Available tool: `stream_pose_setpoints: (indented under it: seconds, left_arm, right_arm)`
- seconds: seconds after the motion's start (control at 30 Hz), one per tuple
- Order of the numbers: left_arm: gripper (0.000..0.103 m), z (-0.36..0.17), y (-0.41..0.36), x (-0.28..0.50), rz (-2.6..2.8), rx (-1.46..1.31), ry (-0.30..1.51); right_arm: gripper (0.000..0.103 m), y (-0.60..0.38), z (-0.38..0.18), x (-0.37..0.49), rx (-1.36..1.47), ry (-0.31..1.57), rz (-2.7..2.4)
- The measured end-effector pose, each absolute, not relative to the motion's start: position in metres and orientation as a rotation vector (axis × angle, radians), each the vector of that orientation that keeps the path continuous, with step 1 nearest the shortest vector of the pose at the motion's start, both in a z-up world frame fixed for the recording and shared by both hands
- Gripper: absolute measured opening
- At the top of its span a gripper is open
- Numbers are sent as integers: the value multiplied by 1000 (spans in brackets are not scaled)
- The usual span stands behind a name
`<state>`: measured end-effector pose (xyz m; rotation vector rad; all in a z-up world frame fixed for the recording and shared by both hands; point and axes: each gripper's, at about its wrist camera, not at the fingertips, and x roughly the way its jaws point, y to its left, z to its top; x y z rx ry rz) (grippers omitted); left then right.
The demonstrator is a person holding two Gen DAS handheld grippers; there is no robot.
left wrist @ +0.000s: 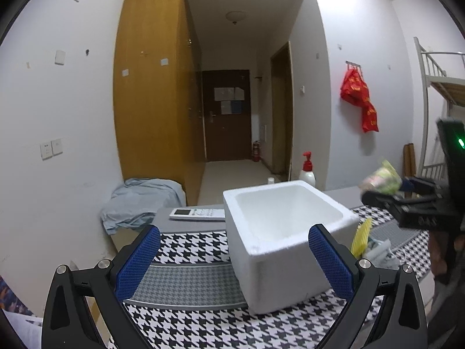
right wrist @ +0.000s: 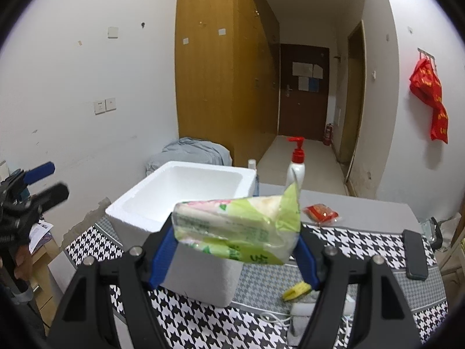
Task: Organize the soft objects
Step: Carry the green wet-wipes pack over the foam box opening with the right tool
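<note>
My right gripper (right wrist: 235,250) is shut on a green tissue pack (right wrist: 238,226) and holds it in the air, just in front of and to the right of the white foam box (right wrist: 139,206). The left wrist view shows that gripper (left wrist: 386,195) with the pack (left wrist: 382,180) to the right of the box (left wrist: 261,258). My left gripper (left wrist: 232,258) is open and empty, low over the checked cloth (left wrist: 189,244), facing the box's near left corner. A yellow sponge (right wrist: 296,289) and a red packet (right wrist: 321,213) lie on the table.
A white remote (left wrist: 197,213) lies behind the box. A pump bottle (right wrist: 296,168) with a red top stands at the table's far edge. A black phone (right wrist: 415,258) lies at the right. White items and a cable (right wrist: 302,314) lie by the sponge. A grey cloth heap (left wrist: 142,200) lies beyond the table.
</note>
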<state>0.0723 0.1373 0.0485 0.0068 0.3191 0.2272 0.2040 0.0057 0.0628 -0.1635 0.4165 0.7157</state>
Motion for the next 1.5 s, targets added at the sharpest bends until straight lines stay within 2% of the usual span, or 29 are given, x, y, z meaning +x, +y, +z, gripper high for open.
stream_pose_setpoints:
  seconds: [0.63,1.5]
  left_arm:
    - [102,28,158,58,229,-1,324]
    - [102,7,173,72,223,-47,363]
  right_arm:
    - [76,66,72,214,-235,422,756]
    - [76,110,57,238,-260,506,777]
